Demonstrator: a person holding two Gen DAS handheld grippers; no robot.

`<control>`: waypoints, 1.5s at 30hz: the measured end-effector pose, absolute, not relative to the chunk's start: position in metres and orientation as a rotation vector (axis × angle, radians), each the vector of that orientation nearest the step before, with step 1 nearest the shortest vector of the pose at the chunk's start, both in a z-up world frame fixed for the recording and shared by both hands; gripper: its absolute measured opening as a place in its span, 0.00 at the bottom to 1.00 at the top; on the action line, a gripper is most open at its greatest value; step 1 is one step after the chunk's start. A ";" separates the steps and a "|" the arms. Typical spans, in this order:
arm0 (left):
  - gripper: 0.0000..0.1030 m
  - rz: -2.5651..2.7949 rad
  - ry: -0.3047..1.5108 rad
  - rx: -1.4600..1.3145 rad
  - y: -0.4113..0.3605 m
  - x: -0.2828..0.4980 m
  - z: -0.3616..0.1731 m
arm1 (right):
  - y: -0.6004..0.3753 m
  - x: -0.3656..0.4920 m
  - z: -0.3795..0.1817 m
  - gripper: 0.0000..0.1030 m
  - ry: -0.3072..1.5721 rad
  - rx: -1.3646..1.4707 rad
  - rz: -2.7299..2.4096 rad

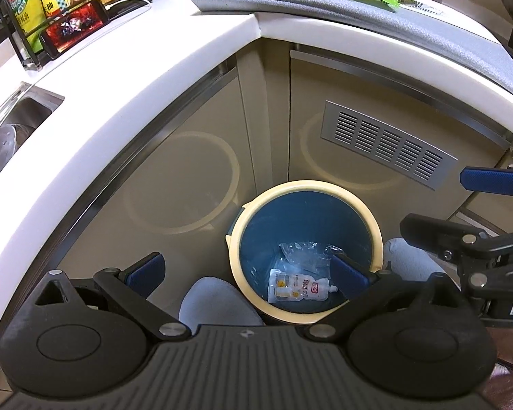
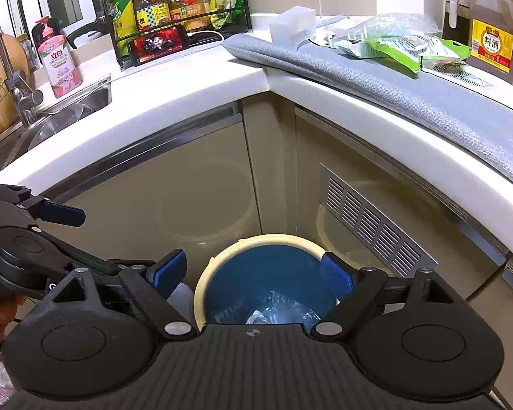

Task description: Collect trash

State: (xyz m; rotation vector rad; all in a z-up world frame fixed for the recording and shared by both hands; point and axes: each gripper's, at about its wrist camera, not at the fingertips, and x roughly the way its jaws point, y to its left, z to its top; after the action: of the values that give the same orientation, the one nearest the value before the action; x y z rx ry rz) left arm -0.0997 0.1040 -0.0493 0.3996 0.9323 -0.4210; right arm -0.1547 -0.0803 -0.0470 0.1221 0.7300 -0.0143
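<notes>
A blue bin with a cream rim point(image 1: 304, 184) stands on the floor in the cabinet corner. A crumpled clear plastic wrapper point(image 1: 301, 256) and a white printed pouch point(image 1: 297, 288) lie in its bottom. My left gripper point(image 1: 248, 275) hovers open over the bin's near edge, with nothing between its blue pads. My right gripper point(image 2: 254, 273) hangs open above the bin rim point(image 2: 266, 239), also holding nothing; its blue pad point(image 1: 489, 179) shows at the right edge of the left wrist view. More trash, green packets and clear bags point(image 2: 393, 48), lies on the grey mat point(image 2: 359, 68).
White L-shaped counter point(image 2: 188, 102) overhangs the bin. Sink point(image 2: 68, 112) and pink soap bottle point(image 2: 60, 65) at left, bottle rack point(image 2: 174, 10) with a phone point(image 2: 159, 42) behind. A brown jug point(image 2: 492, 34) stands at the far right. Vent grille point(image 1: 386, 143) in the cabinet. Pale slipper toes point(image 1: 215, 300) beside the bin.
</notes>
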 end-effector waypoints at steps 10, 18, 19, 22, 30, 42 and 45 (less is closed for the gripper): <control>1.00 -0.421 0.934 0.402 0.103 -0.100 -0.050 | -0.080 -0.155 -0.048 0.85 0.732 0.125 -0.016; 1.00 -0.421 0.936 0.404 0.103 -0.100 -0.050 | -0.080 -0.155 -0.049 0.86 0.735 0.125 -0.016; 1.00 -0.421 0.937 0.404 0.103 -0.100 -0.050 | -0.080 -0.155 -0.049 0.86 0.735 0.126 -0.016; 1.00 -0.421 0.937 0.404 0.103 -0.100 -0.050 | -0.080 -0.155 -0.049 0.86 0.736 0.127 -0.017; 1.00 -0.421 0.938 0.404 0.103 -0.100 -0.050 | -0.080 -0.155 -0.049 0.86 0.736 0.126 -0.017; 1.00 -0.421 0.938 0.406 0.103 -0.100 -0.051 | -0.081 -0.155 -0.050 0.87 0.738 0.127 -0.017; 1.00 -0.421 0.937 0.406 0.103 -0.100 -0.051 | -0.081 -0.155 -0.050 0.87 0.738 0.127 -0.016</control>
State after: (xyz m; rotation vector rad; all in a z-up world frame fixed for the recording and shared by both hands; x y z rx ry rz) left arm -0.1002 0.1029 -0.0508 0.4060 0.9369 -0.4207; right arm -0.1546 -0.0808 -0.0496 0.1265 0.7384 -0.0164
